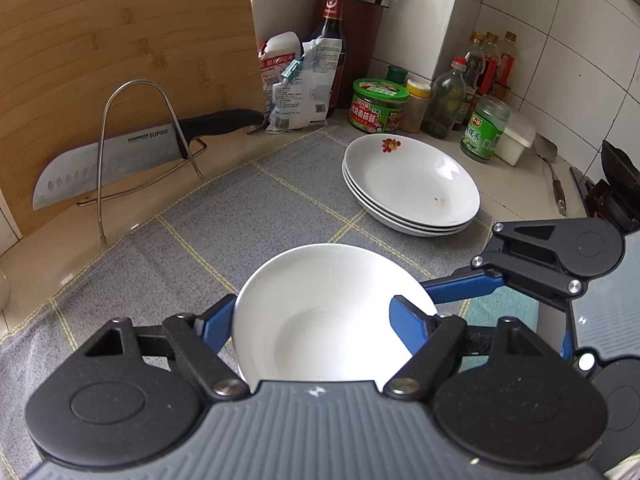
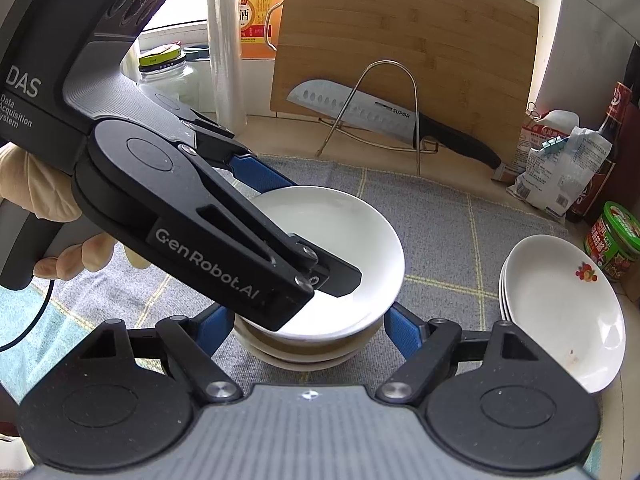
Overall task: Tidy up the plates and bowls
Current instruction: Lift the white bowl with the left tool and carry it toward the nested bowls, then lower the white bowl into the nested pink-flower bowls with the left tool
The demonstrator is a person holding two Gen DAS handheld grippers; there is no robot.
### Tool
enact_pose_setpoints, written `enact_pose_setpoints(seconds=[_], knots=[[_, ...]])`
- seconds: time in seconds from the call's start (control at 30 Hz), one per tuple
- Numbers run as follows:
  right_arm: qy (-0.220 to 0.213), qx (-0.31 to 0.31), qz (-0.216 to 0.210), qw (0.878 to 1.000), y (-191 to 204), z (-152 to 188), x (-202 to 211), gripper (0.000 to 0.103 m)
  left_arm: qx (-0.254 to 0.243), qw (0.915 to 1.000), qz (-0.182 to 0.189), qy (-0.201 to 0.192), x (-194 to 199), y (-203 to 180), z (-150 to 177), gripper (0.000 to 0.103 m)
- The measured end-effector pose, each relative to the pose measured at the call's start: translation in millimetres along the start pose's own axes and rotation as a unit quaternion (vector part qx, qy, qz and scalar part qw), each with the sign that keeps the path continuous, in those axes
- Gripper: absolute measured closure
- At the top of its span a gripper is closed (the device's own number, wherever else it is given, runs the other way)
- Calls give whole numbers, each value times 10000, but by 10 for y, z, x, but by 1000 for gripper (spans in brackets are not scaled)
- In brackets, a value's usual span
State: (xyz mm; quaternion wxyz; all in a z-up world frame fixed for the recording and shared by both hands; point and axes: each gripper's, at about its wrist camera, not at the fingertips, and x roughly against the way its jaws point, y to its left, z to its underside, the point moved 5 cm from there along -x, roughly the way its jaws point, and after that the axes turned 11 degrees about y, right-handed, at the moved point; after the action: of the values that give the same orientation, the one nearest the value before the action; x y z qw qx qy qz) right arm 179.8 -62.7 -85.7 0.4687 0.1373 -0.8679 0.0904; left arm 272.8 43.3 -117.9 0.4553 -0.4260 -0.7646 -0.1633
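A white bowl (image 1: 320,320) tops a stack of bowls (image 2: 312,354) on the grey cloth (image 1: 260,208). My left gripper (image 1: 312,320) is open around the top bowl's near rim, one blue finger (image 1: 408,328) inside the bowl and the other outside it on the left. In the right wrist view the left gripper (image 2: 280,240) reaches over the bowl (image 2: 352,240) from the left. My right gripper (image 2: 310,326) is open with its blue fingers (image 2: 402,330) on either side of the bowl stack. A stack of white plates (image 1: 412,184) lies to the right, also in the right wrist view (image 2: 560,308).
A bamboo cutting board (image 1: 120,60) leans at the back with a knife (image 1: 120,160) in a wire rack (image 1: 148,152). Sauce bottles, jars (image 1: 378,106) and bags (image 1: 304,84) line the tiled wall. A spatula (image 1: 554,180) lies at the right.
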Motion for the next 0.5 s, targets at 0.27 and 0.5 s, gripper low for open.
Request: enact_pose_setpoints(seconds=[0.27,0.5], knots=[[32,20,-102,9999,-9,-10,-30,18,39,10000,26,37,-25,16,33,23],[24,4,-123,9999,-3,-8,-33,18,30,10000,35,33,-27,5,23,23]])
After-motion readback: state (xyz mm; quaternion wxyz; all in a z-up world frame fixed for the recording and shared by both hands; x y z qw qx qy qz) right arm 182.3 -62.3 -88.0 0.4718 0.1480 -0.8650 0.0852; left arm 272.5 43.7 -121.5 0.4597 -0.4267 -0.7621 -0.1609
